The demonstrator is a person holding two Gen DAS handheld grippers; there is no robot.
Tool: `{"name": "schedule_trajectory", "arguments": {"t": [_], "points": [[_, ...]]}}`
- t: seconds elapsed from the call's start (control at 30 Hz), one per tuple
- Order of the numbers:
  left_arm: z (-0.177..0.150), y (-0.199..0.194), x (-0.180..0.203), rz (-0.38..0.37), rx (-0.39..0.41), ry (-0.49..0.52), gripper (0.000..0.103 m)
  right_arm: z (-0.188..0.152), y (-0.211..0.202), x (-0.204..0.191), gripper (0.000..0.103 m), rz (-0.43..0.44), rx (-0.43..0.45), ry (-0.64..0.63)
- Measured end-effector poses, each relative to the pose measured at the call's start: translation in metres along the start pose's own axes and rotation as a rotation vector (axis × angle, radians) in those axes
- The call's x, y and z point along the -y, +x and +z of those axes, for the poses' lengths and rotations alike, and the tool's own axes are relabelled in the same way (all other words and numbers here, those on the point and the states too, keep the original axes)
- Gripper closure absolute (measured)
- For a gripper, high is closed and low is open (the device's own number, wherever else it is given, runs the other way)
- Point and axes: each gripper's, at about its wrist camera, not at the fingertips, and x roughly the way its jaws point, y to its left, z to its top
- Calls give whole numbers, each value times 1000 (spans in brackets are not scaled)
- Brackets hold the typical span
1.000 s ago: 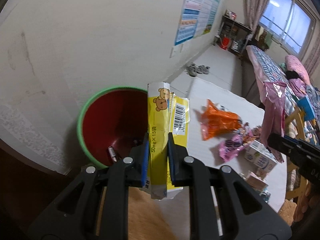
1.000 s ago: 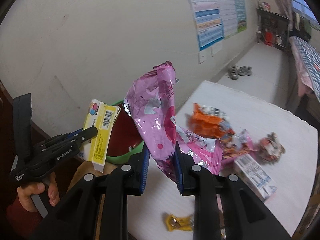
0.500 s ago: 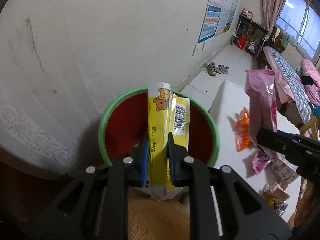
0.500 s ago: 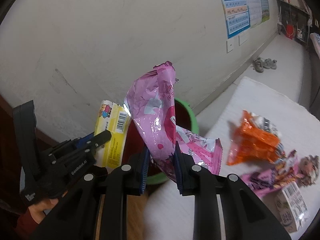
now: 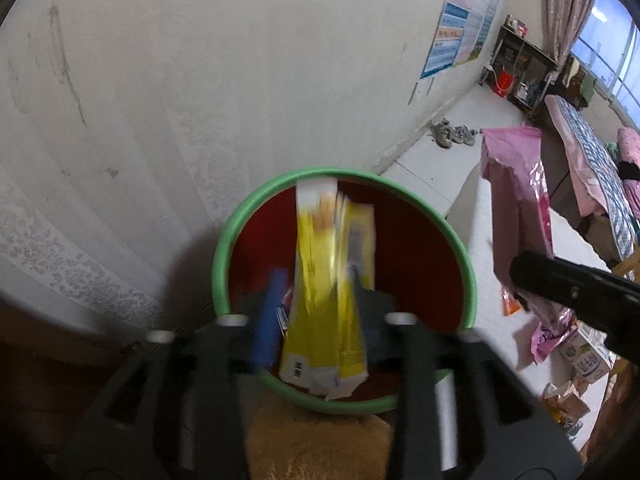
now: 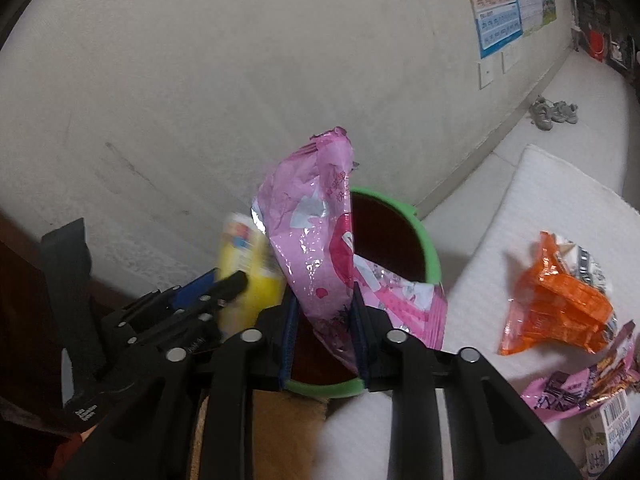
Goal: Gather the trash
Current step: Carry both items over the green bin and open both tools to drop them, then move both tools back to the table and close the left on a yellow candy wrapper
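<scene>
Left gripper [image 5: 314, 300]: jaws spread wide, blue pad [image 5: 267, 316] clear of the yellow box [image 5: 332, 288]. Box is blurred, sitting between the fingers over the mouth of the bin [image 5: 224, 248], no visible clamp on it. In the right wrist view the same box [image 6: 250, 276] shows beside the left gripper [image 6: 224, 284], just left of the bin.

Bin: green rim, red inside, standing against the wall [image 5: 200, 60]. Some small trash is at the bottom, too blurred to identify. In the right wrist view its rim [image 6: 428, 248] sits directly behind the right gripper.

Right gripper [image 6: 324, 324]: clamped on the pink bag [image 6: 312, 232], bag upright, lower corner flared to the right, held above the bin's near edge. From the left wrist view the bag [image 5: 516, 208] hangs just right of the bin, with the right gripper [image 5: 568, 292] under it.

Right of that, on the white mat [image 6: 540, 192]: orange bag [image 6: 556, 304], more pink wrappers [image 6: 576, 388], a small carton [image 6: 608, 432] at the lower right. All well apart from the bin.

Far back by the wall: shoes [image 6: 554, 112], poster [image 6: 508, 4].
</scene>
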Motion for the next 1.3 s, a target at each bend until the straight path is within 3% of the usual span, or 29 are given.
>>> {"name": "schedule_trajectory", "arguments": {"t": [0.17, 0.5, 0.73, 0.83, 1.03, 1.07, 1.3], "points": [[0, -3, -5, 15, 10, -19, 54, 0, -1, -1, 57, 6, 19, 6], [-12, -20, 13, -14, 15, -12, 53, -29, -60, 16, 56, -24, 98, 10], [-34, -38, 61, -96, 4, 71, 47, -69, -127, 61, 46, -165, 148, 7], [-55, -42, 89, -151, -29, 131, 47, -94, -150, 90, 37, -232, 134, 56], [-116, -46, 156, -303, -143, 342, 37, -155, -179, 142, 37, -303, 112, 194], [-132, -47, 173, -324, -163, 416, 37, -164, -181, 147, 37, -312, 104, 210], [-202, -29, 230, -352, -284, 671, 38, -213, -187, 169, 37, -353, 65, 268]]}}
